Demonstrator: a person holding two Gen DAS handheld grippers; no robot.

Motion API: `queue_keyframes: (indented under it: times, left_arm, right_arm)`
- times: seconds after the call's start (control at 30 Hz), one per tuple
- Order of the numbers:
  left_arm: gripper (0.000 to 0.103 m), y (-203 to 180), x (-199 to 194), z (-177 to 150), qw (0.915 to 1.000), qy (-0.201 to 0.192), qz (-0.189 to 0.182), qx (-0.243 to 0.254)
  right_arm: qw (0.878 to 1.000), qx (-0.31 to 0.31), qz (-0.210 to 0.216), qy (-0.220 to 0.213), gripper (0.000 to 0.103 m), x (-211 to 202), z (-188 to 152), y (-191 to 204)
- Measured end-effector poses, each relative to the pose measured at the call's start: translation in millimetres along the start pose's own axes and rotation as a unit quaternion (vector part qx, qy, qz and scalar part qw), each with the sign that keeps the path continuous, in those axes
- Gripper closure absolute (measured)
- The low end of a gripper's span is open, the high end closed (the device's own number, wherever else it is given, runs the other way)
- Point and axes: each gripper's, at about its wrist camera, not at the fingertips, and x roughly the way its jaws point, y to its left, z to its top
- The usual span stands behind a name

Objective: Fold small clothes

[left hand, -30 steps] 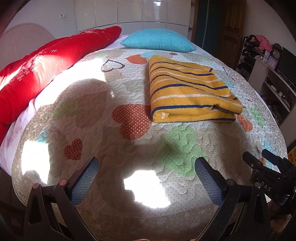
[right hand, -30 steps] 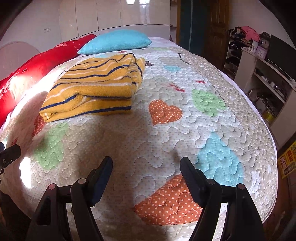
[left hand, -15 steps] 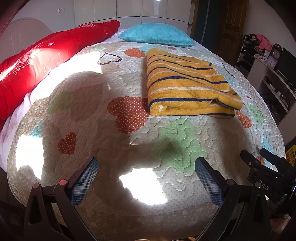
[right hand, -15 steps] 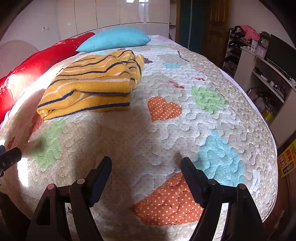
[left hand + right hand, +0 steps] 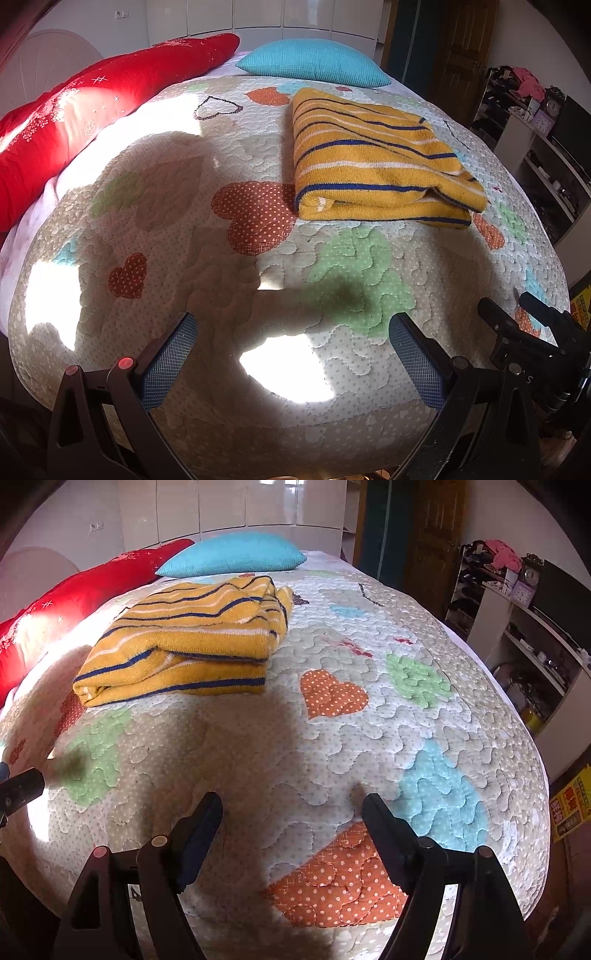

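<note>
A yellow sweater (image 5: 373, 162) with blue and white stripes lies folded into a rectangle on the quilted bed (image 5: 258, 280). It also shows in the right wrist view (image 5: 188, 646), at the upper left. My left gripper (image 5: 293, 352) is open and empty, near the bed's front edge, well short of the sweater. My right gripper (image 5: 291, 830) is open and empty, over the front of the quilt to the right of the sweater. The right gripper's body (image 5: 532, 339) shows at the right edge of the left wrist view.
A red bolster (image 5: 92, 110) lies along the bed's left side and a turquoise pillow (image 5: 314, 62) at its head. White shelves (image 5: 532, 653) with clutter stand to the right of the bed, a wooden door (image 5: 432, 535) behind.
Both grippers have drawn back slightly and tilted; the sweater sits a little lower in the left wrist view. The sweater itself has not moved. Both grippers stay open.
</note>
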Motion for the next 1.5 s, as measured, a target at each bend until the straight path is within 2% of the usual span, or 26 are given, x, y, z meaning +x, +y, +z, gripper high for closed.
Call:
queue_keyframes:
  times: [1.5]
  left_arm:
    - [0.0, 1, 12, -6, 0.9997, 0.022, -0.005, -0.01]
  right_arm:
    - [1.0, -0.01, -0.008, -0.008, 0.017, -3, -1, 4]
